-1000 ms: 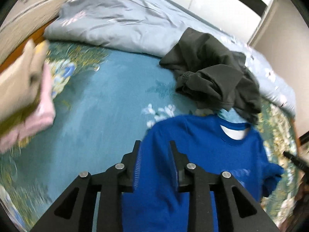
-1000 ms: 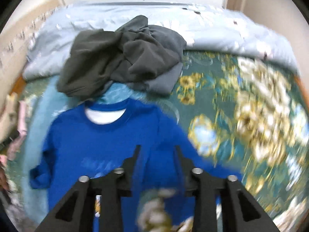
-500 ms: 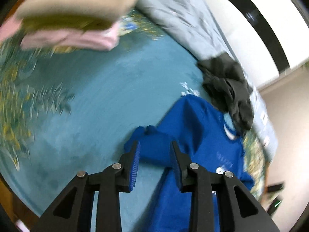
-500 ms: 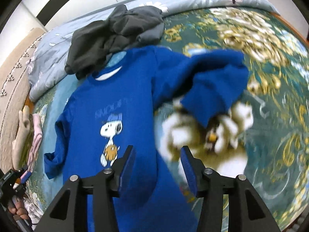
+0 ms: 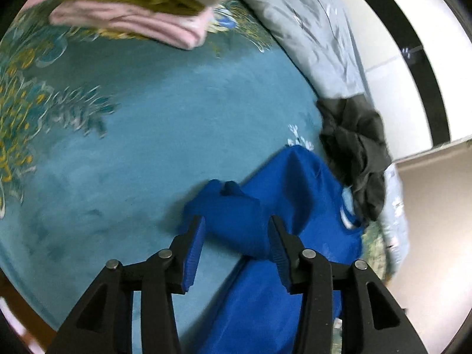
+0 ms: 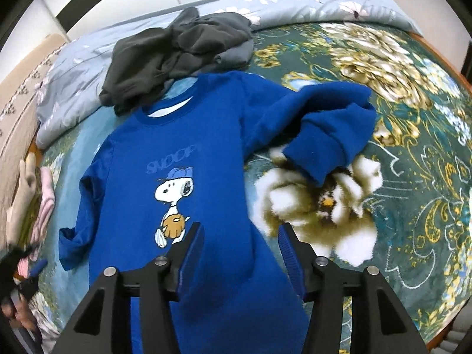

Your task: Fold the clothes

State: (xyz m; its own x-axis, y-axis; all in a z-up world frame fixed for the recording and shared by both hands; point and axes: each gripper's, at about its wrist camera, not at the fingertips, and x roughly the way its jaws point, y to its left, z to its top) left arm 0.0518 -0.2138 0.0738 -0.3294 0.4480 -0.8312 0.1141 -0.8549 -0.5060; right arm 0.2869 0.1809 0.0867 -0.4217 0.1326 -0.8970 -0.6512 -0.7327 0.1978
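A blue sweatshirt (image 6: pixel 188 153) with a cartoon dog print lies face up on the floral bedspread (image 6: pixel 413 153). Its right sleeve (image 6: pixel 327 135) is bunched and doubled back beside the body; its left sleeve (image 5: pixel 230 215) is crumpled near the left edge. My right gripper (image 6: pixel 240 239) hovers open over the lower right side of the shirt, holding nothing. My left gripper (image 5: pixel 236 236) is open just above the crumpled left sleeve cuff, with the cloth showing between the fingers but not pinched.
A dark grey heap of clothes (image 6: pixel 174 50) lies beyond the collar. A folded stack of pink and beige garments (image 5: pixel 138 8) sits at the left. A pale grey floral quilt (image 6: pixel 295 3) runs along the far side of the bed.
Both grippers let go of the sleeves, opened wide and drew back; the sleeves now lie bunched on the bed. The left view swung toward the folded stack.
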